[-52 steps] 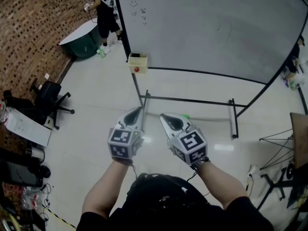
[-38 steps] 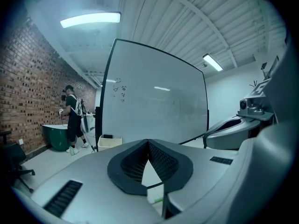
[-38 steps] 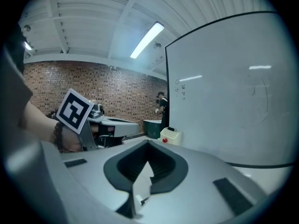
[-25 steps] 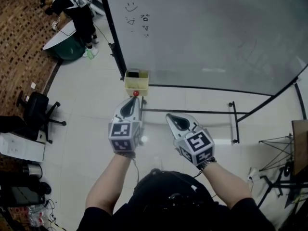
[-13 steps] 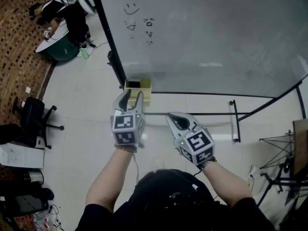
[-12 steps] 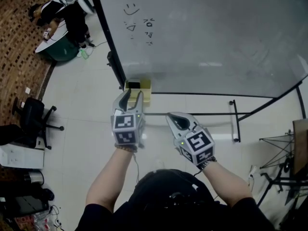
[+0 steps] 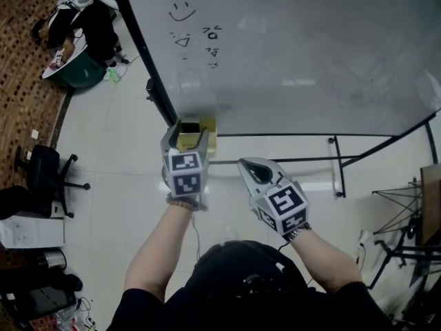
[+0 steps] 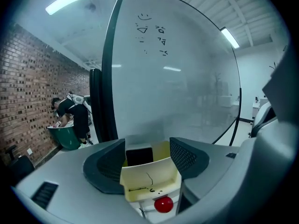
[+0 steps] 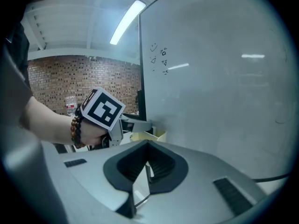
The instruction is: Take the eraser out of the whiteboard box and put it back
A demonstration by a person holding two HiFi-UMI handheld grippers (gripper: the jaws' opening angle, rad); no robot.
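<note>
The head view looks steeply down at the whiteboard (image 7: 310,47), both gripper views face it nearly level from close, and all three share the yellow box (image 7: 195,131).

Left tool (image 7: 186,134) just opening (nothing gripped) — right tool (image 7: 244,165) closed.

- Ahead of you, a big whiteboard (image 7: 310,54) carries a smiley and a few small scribbles (image 7: 182,10) near its upper left corner.
- Its black floor rail (image 7: 275,161) lies on the pale tiled floor (image 7: 117,150).
- To your left, a person (image 7: 96,29) bends over a green tub (image 7: 77,72) by the brick wall (image 8: 28,101).
- A black office chair (image 7: 43,169) stands nearer you on that side.
</note>
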